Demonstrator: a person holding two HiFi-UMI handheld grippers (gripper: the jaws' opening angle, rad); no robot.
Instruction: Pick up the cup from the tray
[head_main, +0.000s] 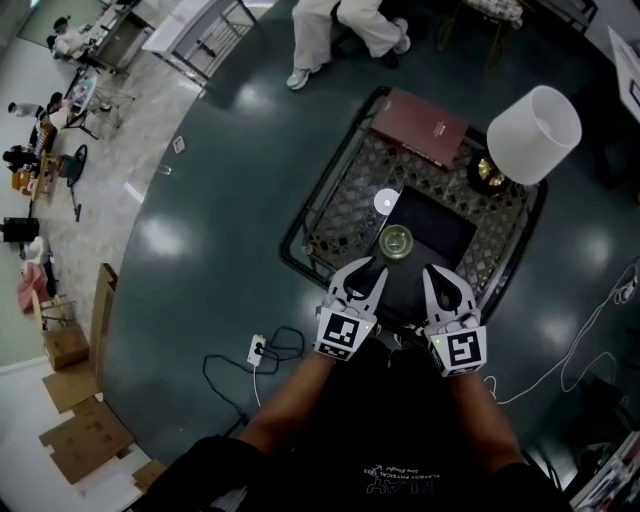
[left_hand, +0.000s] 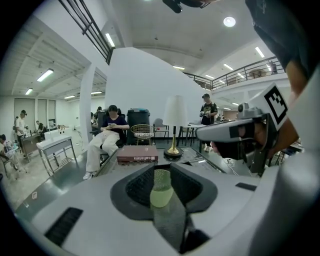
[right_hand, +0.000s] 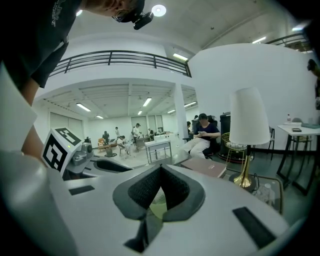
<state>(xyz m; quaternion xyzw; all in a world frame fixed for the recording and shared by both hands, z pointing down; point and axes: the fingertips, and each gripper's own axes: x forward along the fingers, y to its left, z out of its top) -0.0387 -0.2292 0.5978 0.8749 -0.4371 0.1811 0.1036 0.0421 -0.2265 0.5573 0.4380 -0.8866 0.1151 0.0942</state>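
**Q:** Why are both claws parked so low at the near edge?

**A:** My guess is that's just the lineup before the grab. Big stuff first: the patterned surface (head_main: 340, 215) has a lamp (head_main: 533, 133) at its far right corner and a boxed book (head_main: 418, 125) along the back. Both are well clear, so nothing crowds the reach. The dark tray (head_main: 445, 228) sits mid-surface, close to the person.

**Q:** And the claws themselves?

**A:** The left claw (head_main: 365, 270) has its jaws a narrow crack apart with nothing pinched. It points straight at the cup (head_main: 396, 241), which shows through the gap. The right claw (head_main: 436, 272) is pressed together at the tips and empty, probably just idling beside it.

**Q:** Cup's still on the tray?

**A:** Yep, upright at the tray's near left part, just ahead of both claws, untouched. That crack looks too tight for it, so the left needs to spread wider first.
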